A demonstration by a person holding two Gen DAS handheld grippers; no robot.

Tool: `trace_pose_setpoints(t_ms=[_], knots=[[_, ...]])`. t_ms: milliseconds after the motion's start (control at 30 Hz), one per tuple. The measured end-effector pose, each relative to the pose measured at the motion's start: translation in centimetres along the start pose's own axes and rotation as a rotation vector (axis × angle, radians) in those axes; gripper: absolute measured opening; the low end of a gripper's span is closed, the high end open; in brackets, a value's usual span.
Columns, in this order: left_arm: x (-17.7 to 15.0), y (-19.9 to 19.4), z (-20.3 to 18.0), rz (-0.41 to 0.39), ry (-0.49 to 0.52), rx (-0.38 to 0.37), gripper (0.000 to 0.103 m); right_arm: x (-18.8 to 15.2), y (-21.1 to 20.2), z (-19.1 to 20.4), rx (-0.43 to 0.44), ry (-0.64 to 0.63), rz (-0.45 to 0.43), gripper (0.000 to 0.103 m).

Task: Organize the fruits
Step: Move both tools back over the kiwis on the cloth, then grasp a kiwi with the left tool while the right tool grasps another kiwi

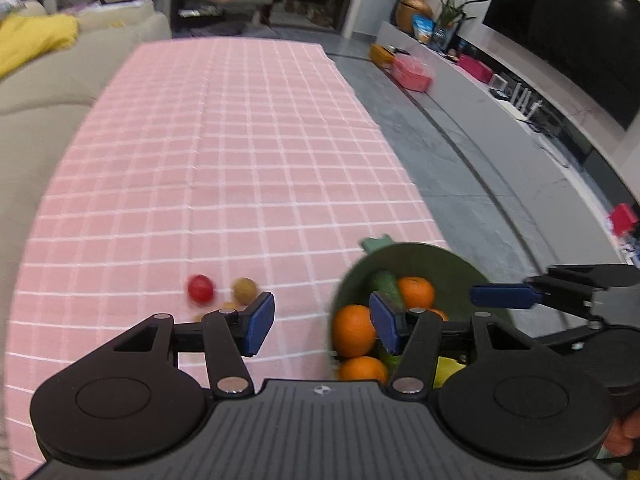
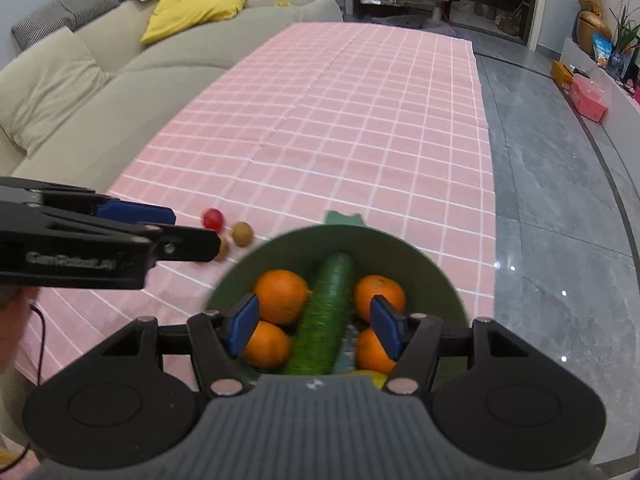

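Right wrist: cucumber (image 2: 326, 316) in bowl (image 2: 448, 280)

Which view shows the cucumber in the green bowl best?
The right wrist view: the cucumber lies nearly full length across the bowl. The left wrist view shows only its tip behind a finger.

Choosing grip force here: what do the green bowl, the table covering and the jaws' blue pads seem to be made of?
Green bowl: probably matte plastic, with an even colour, a moulded rim tab and no glare.
Table covering: woven cloth, pink with white grid lines and faint creases.
Blue pads: likely soft rubber or foam with a dull finish; the pictures cannot settle which.
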State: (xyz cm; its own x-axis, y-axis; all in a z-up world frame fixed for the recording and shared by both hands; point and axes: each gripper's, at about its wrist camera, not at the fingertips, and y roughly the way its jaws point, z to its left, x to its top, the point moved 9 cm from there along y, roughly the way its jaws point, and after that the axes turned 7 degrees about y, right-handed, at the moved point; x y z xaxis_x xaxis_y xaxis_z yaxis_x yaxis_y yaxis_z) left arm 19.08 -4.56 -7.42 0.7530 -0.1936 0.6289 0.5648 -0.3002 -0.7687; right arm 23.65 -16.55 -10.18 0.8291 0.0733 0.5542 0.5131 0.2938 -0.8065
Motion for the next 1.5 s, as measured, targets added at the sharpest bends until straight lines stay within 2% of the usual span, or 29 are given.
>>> trace_pose_setpoints(t_ms=[67,400,733,833,900,1000,1233,1500], knots=[[-0.1,-0.5,0.7,-0.008,0.019,0.038,0.065,0.0,-0.4,1.0,0.018,0.012,-0.011,0.065],[-1.7,-1.1,5.2,0.001,0.008,0.147,0.065,1.2,0.0,5.4,0.047,-0.053,-0.041,0.067],[-2.7,-1.0,9.6,-0.009,-0.099,0.112,0.06,3.1,3.3,8.7,0.073,-0.188,0.008,0.067],[-3.1,-0.5,10.6,-0.008,-0.126,0.094,0.055,3.4,4.4,9.5,0.08,-0.247,0.032,0.062],[-3.3,0.0,10.9,-0.004,-0.143,0.073,0.048,3.7,5.1,9.7,0.077,-0.29,0.044,0.056],[-3.8,1.1,11.0,0.014,-0.162,0.04,0.043,4.0,6.3,9.8,0.074,-0.349,0.071,0.046],[-5.0,4.1,10.1,0.06,-0.166,-0.018,0.038,3.9,9.5,9.6,0.069,-0.45,0.155,0.026],[-6.0,6.7,9.8,0.096,-0.158,-0.047,0.035,3.7,13.1,9.1,0.096,-0.497,0.231,0.025]])
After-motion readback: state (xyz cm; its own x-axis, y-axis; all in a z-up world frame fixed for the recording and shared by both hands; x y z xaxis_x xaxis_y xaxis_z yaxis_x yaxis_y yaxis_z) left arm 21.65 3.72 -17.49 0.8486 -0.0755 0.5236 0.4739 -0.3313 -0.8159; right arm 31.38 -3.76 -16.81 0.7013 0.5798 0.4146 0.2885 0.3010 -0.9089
